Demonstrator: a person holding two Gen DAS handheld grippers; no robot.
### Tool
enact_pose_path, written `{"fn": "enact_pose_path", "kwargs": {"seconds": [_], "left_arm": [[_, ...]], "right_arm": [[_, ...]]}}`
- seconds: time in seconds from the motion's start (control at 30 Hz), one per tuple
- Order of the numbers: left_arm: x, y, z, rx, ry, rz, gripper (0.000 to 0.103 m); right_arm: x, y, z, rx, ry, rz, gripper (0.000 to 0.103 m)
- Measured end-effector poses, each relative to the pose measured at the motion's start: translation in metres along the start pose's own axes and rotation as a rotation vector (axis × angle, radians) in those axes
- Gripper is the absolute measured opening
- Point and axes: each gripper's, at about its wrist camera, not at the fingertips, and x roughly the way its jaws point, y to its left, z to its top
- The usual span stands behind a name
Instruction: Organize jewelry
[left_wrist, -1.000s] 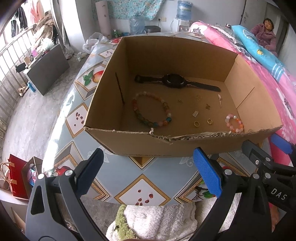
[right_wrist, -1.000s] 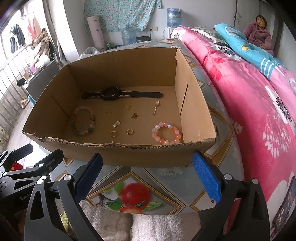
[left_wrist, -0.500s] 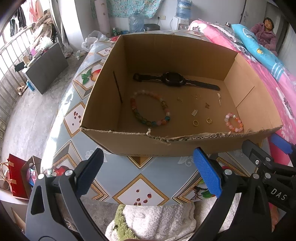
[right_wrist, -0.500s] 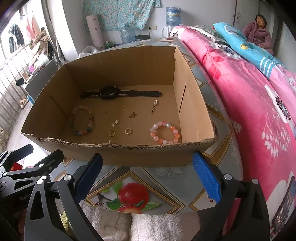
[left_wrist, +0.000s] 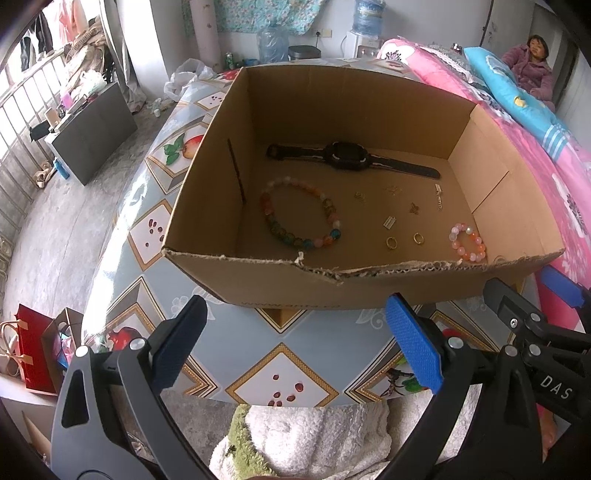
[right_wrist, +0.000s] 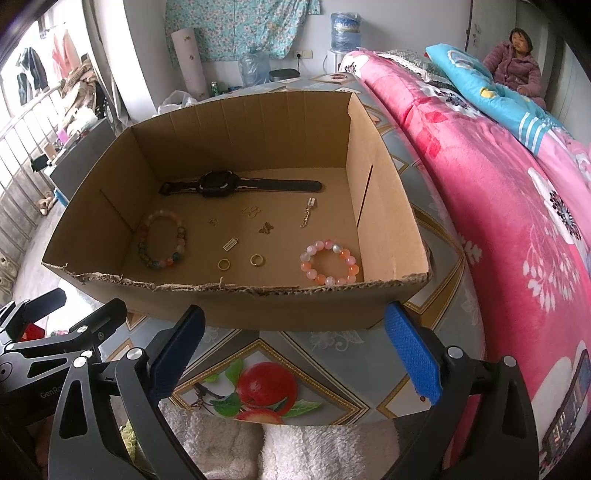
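An open cardboard box (left_wrist: 369, 291) (right_wrist: 258, 310) stands on the table. Inside lie a black watch (left_wrist: 349, 157) (right_wrist: 221, 184), a large multicoloured bead bracelet (left_wrist: 299, 212) (right_wrist: 162, 240), a small pink bead bracelet (left_wrist: 467, 242) (right_wrist: 330, 261), two gold rings (left_wrist: 391, 242) (right_wrist: 223, 264) and several small gold charms (left_wrist: 413, 208) (right_wrist: 265, 229). My left gripper (left_wrist: 295, 341) and my right gripper (right_wrist: 291, 345) are both open and empty, held in front of the box's near wall.
The table (left_wrist: 280, 332) has a blue fruit-pattern cloth. A pink floral bed (right_wrist: 517, 206) runs along the right, with a person (right_wrist: 517, 62) sitting at its far end. A dark cabinet (left_wrist: 92, 133) and bags (left_wrist: 33, 350) stand on the floor at left.
Both grippers have moved slightly closer to and higher over the box, so more of its floor shows. The jewelry has not moved.
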Motion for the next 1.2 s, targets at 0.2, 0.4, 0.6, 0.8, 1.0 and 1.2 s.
{"fn": "enact_pose_path", "kwargs": {"seconds": [0.2,0.4,0.6,0.8,1.0,1.2], "left_arm": [[0.0007,0.0002,-0.0008,0.0,0.005,0.0,0.094],[0.0023,-0.0005,-0.0005,0.0,0.015,0.001,0.094],[0.0019,-0.0006,-0.0008,0.0,0.015,0.0,0.094],[0.0023,-0.0005,0.0005,-0.001,0.016,0.0,0.094],[0.0022,-0.0006,0.0004,-0.002,0.017,-0.002,0.094],[0.0024,0.0001,0.0008,-0.002,0.017,-0.003,0.094]], "right_arm": [[0.0005,0.0002,-0.0002,-0.001,0.006,0.001,0.095],[0.0014,0.0004,-0.0002,0.0,0.014,0.001,0.095],[0.0013,0.0004,-0.0001,-0.001,0.013,0.001,0.095],[0.0012,0.0004,0.0001,-0.002,0.013,-0.001,0.095],[0.001,0.0001,0.0005,-0.003,0.011,-0.003,0.095],[-0.0004,0.0009,0.0011,-0.005,0.011,-0.005,0.095]]}}
